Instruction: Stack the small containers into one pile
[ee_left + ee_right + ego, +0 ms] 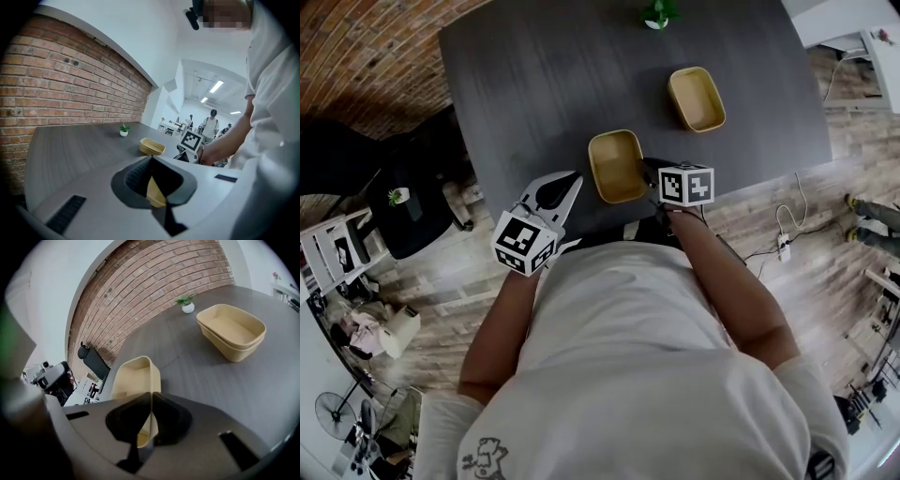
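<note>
Tabletop comes first, dark and wide. Toward its right edge sits the pile, which looks like two tan containers, one inside the other. By the near edge sits the single container. My right gripper has its fingers clenched on that container's wall, ready to lift it over, I think. My left gripper hangs just beside it, fingers squeezed together, holding nothing I can see.
</note>
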### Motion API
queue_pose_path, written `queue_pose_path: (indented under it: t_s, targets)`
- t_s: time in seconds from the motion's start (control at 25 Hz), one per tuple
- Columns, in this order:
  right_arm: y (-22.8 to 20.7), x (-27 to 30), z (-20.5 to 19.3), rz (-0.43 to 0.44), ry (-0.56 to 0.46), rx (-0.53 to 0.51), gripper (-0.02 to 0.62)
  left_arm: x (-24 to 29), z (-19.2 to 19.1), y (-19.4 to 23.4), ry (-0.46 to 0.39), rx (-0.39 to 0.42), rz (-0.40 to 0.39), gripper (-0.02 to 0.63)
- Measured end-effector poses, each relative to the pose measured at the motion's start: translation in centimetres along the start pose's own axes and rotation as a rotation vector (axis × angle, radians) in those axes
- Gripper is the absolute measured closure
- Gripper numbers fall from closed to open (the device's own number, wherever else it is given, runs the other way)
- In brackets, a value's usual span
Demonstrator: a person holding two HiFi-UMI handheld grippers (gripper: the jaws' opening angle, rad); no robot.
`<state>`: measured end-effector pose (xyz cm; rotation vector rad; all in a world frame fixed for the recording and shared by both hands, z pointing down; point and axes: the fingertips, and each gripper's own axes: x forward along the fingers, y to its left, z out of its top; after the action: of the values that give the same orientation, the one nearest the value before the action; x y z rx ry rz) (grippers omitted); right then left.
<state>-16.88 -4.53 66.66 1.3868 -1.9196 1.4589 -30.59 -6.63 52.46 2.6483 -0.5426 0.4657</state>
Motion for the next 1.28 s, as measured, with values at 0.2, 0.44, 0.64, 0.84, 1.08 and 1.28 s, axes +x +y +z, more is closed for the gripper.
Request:
queue_pose_path:
  t_s: [0.2,0.44,0.64,0.84,1.08,1.28]
  targets:
    - [0.6,-1.7,1.4,-0.009,-0.033,-0.039,0.575,-0.3,1.1,-0.2,-0.031,0.015,0.001,0.595]
    - [1.1,-3.6,3.6,-0.021,-0.08,-0.066,0.575,-0.7,3.5,0.0,-0.084,0.053,0.01,0.595]
    - [1.3,-5.4,5.3,-0.029,-0.114,-0.095,0.575,-0.6,5.1,-0.2,-0.12,0.076,0.007,0.595]
    - [0.8,-6.3,6.1,-0.029,-0.123,-0.105,0.575,-0.4,5.6,-0.4,-0.139,0.082,0.025,0.595]
    - [-0.5,-6.7,6.8,-0.009,-0.111,-0.116,0.575,0.0,6.4,-0.6,-0.145,0.083,0.074,0.595]
    - [-1.7,-7.0,7.8,0.019,-0.085,-0.141,0.575,1.2,6.8,-1.4,-0.137,0.072,0.117,0.595]
